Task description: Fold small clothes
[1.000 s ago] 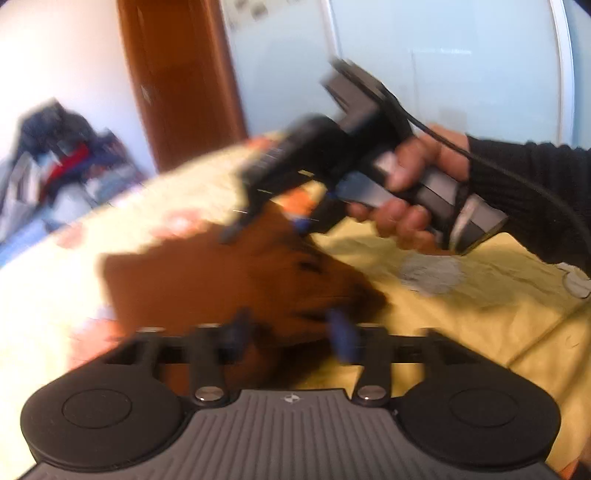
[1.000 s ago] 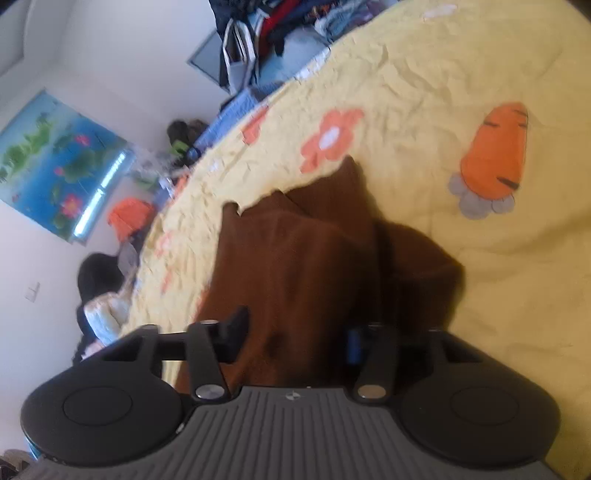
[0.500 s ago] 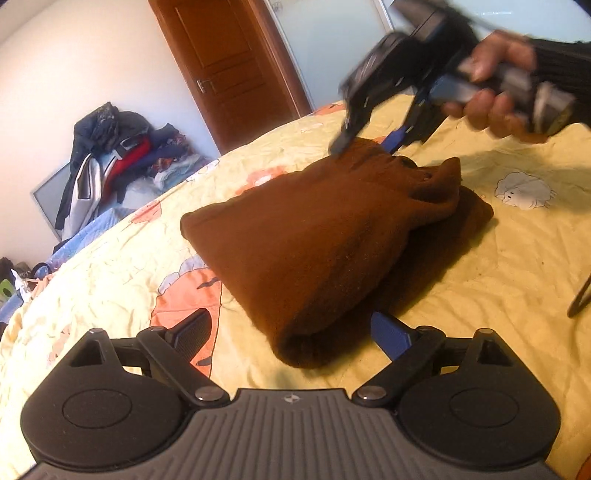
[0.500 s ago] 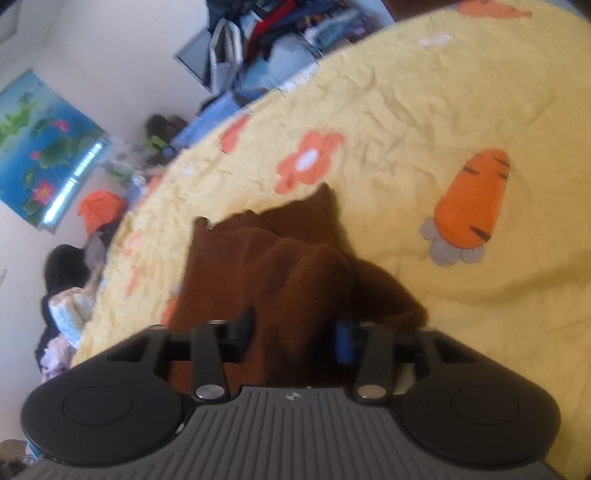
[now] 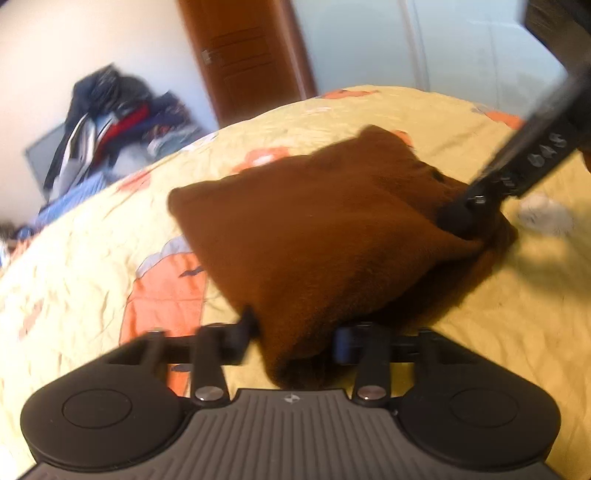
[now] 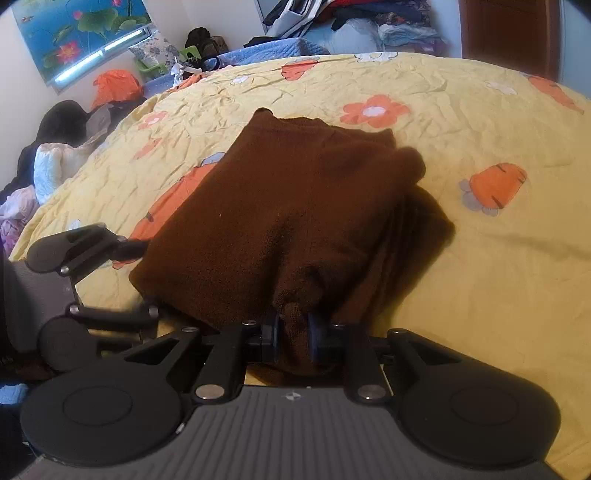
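Both grippers close on one edge of a brown garment (image 6: 295, 206) lying half-folded on a yellow bedspread (image 6: 498, 295): the right gripper (image 6: 293, 338) narrow, pinching a bunch of cloth, the left gripper (image 5: 291, 338) apparently on the near corner, though blur hides the contact. Lifting both corners evenly should keep the fold square; a clothes pile (image 5: 110, 125) sits well clear.

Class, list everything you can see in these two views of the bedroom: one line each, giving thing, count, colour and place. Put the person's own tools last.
Brown garment: one, brown, folded, middle of bed.
Bedspread: one, yellow with orange flower and carrot prints, under the garment.
Clothes pile: one, mixed dark, red and white, beyond the bed.
Door: one, brown wood, far wall.
Pond picture: one, blue-green, on wall.
Left tongs: one, black, closing around the garment's near corner.
Right tongs: one, black, closing on a garment edge.
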